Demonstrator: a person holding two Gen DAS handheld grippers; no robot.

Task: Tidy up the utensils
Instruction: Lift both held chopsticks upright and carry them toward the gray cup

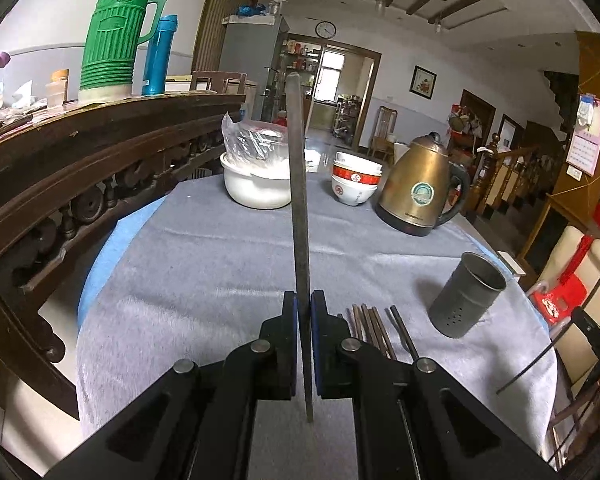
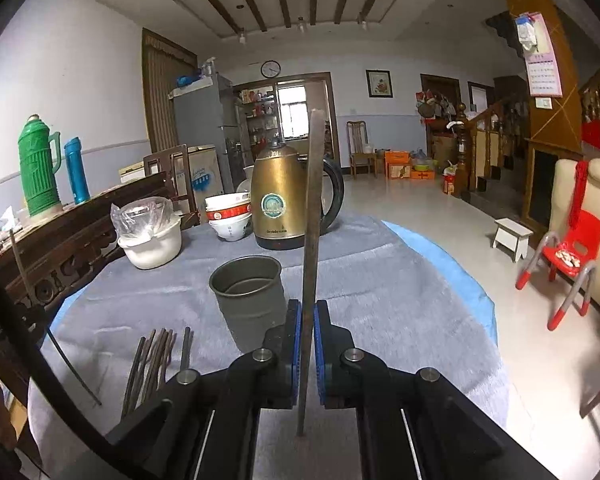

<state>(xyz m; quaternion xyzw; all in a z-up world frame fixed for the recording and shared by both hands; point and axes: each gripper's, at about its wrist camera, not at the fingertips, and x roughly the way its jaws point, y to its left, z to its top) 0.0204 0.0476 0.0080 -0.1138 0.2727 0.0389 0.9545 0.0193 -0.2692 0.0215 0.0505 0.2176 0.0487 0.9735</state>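
My left gripper (image 1: 304, 304) is shut on a dark chopstick (image 1: 299, 184) that stands upright between its blue pads, above the grey tablecloth. My right gripper (image 2: 307, 314) is shut on another dark chopstick (image 2: 314, 208), also upright. A grey metal utensil cup (image 1: 468, 295) stands on the cloth to the right of the left gripper; in the right wrist view the cup (image 2: 250, 296) is just left of and beyond the right gripper, its mouth open and empty. Several loose chopsticks (image 1: 374, 330) lie on the cloth beside the left gripper; the same chopsticks (image 2: 156, 360) lie left of the cup.
A brass electric kettle (image 2: 280, 200), stacked red-and-white bowls (image 2: 228, 216) and a white pot with a plastic bag (image 2: 150, 234) stand at the table's far side. A carved wooden cabinet (image 1: 60, 168) with a green thermos (image 1: 112, 36) flanks the table's left. A red child's chair (image 2: 568, 256) stands on the floor at right.
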